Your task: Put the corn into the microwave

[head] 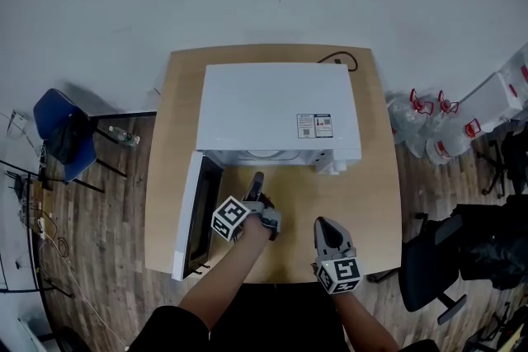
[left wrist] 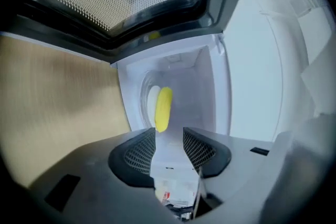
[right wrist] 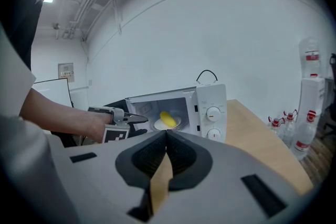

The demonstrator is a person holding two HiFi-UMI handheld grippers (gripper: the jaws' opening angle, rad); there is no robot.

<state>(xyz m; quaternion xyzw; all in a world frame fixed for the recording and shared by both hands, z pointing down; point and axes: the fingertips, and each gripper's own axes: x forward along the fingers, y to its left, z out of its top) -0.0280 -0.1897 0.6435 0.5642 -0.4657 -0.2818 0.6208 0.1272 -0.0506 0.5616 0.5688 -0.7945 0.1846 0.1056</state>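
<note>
Two grippers are seen over the desk [head: 375,194] in the head view. The microwave [head: 280,107] stands against the far edge, and its door [head: 191,218] is swung open toward the left edge. The left gripper [head: 256,180] is held just in front of the open cavity. The right gripper [head: 323,223] is held closer to the near edge, apart from the oven. The corn is not shown in this view.

Left gripper view: the jaws stand apart with nothing between the pads, so the gripper is released. The corn [left wrist: 163,107] is seen beyond them, lying on the white plate [left wrist: 151,103] inside the cavity, clear of the gripper.

Right gripper view: the jaws are pressed together on nothing, so the gripper is clenched and empty. The corn is confirmed on the plate inside the microwave, and the left gripper's tips are seen outside the opening.

Judgement: placement appears done. The step in hand is taken to be clearing the left gripper from the opening. Closing the door would probably come next. That calls for a free swing path and gentle contact on the door's outer face near its free edge, so that the oven is not shifted on the desk.
</note>
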